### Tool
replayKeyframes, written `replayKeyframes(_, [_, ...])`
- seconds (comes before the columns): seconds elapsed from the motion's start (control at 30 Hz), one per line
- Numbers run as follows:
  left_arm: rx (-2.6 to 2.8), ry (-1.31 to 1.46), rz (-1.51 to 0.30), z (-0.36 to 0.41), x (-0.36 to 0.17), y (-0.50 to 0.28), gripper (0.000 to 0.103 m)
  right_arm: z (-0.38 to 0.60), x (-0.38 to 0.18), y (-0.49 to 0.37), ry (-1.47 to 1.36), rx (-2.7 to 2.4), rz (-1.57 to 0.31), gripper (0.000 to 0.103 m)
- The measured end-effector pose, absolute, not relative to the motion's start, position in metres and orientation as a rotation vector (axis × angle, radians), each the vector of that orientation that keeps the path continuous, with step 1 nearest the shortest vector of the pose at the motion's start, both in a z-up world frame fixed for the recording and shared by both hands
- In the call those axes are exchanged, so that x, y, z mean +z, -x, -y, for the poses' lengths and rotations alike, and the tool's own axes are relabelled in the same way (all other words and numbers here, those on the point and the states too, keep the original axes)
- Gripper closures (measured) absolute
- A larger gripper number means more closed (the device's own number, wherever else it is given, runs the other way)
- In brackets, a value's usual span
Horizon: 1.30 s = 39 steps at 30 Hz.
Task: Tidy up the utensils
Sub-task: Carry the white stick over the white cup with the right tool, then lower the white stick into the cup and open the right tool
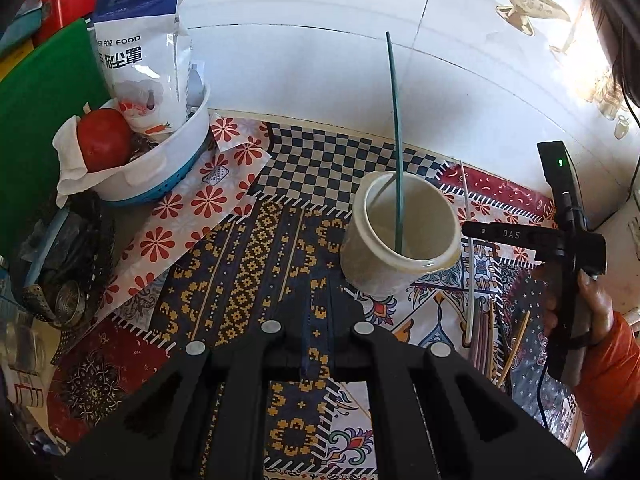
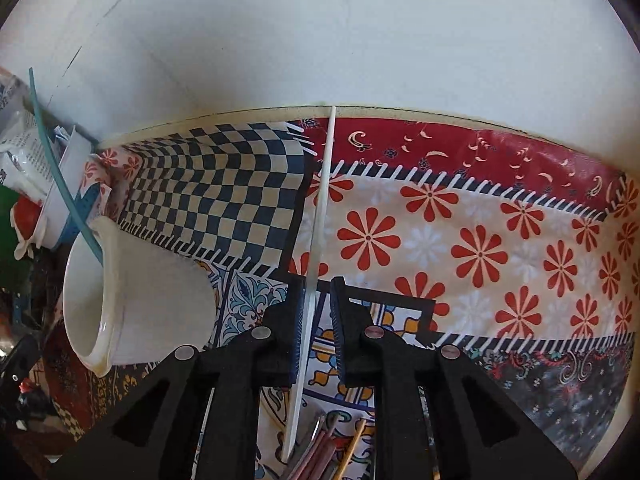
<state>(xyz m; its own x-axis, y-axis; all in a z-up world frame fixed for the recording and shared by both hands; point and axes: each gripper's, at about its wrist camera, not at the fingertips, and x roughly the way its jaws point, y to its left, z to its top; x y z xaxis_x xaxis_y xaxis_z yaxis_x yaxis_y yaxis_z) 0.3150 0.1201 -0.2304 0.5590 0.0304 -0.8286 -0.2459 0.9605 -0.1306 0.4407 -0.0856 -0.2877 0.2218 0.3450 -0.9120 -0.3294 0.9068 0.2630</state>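
The table (image 2: 480,240) is the biggest thing here. A bright patchwork cloth with red flowers and blue checks covers it, and a white tiled wall (image 1: 320,40) stands behind it.

In the left view, at 10 o'clock, a white basin (image 1: 160,168) sits on the table. It holds a red tomato (image 1: 105,140) on a paper towel and a tall white bag (image 1: 140,48). A green board (image 1: 40,120) leans behind it.

At about 2 o'clock from the middle of the left view stands the white cup (image 1: 400,236). Its mouth faces up, so long things can stand inside it. A green chopstick (image 1: 396,132) already stands in it and leans on the rim.

The left gripper (image 1: 316,312) points at the table just in front of the cup. Its fingers look pressed together with nothing between them. I think it waits there, near the cup.

At 3 o'clock in the left view, a hand (image 1: 592,304) in an orange sleeve holds the right gripper up high and turned on its side, close to the cup.

In the right view, the right gripper (image 2: 318,300) holds a white chopstick (image 2: 322,200). The stick lies against the left finger, with a small gap at the other finger, so the hold looks light. The stick points to 12 o'clock, toward the wall. The cup is at 8 o'clock here.

More chopsticks (image 2: 328,448), pink and yellow, lie on the table at 6 o'clock. I think they go into the cup too.
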Motion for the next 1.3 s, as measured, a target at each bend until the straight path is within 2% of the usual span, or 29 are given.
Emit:
replayKeyframes(0.17, [0.166, 0.248, -0.975, -0.121, -0.234, -0.321, 0.099, 0.081, -0.299, -0.450, -0.025, 0.438, -1.291, 0.091])
replayKeyframes(0.23, [0.162, 0.244, -0.977, -0.119, -0.235, -0.322, 0.099, 0.077, -0.300, -0.451, -0.027, 0.447, -1.286, 0.097])
replayKeyframes(0.33, [0.156, 0.234, -0.980, -0.116, -0.237, -0.324, 0.099, 0.079, -0.288, -0.444, -0.004, 0.454, -1.228, 0.097])
replayKeyframes(0.5, [0.146, 0.236, -0.972, -0.114, -0.234, -0.323, 0.099, 0.086, -0.242, -0.428, -0.051, 0.488, -1.096, 0.098])
replayKeyframes(0.8, [0.142, 0.242, -0.951, -0.115, -0.225, -0.321, 0.097, 0.086, -0.121, -0.387, -0.079, 0.609, -0.784, 0.098])
replayKeyframes(0.93, [0.145, 0.241, -0.943, -0.116, -0.222, -0.319, 0.096, 0.071, -0.092, -0.377, -0.085, 0.688, -0.721, 0.098])
replayKeyframes(1.03, [0.149, 0.238, -0.938, -0.116, -0.219, -0.316, 0.092, 0.053, -0.094, -0.371, -0.049, 0.724, -0.717, 0.098])
replayKeyframes(1.17, [0.163, 0.238, -0.930, -0.119, -0.217, -0.312, 0.077, 0.026, -0.127, -0.369, 0.014, 0.744, -0.782, 0.098])
replayKeyframes(1.3, [0.175, 0.238, -0.917, -0.122, -0.214, -0.307, 0.068, 0.017, -0.154, -0.369, 0.064, 0.744, -0.856, 0.098])
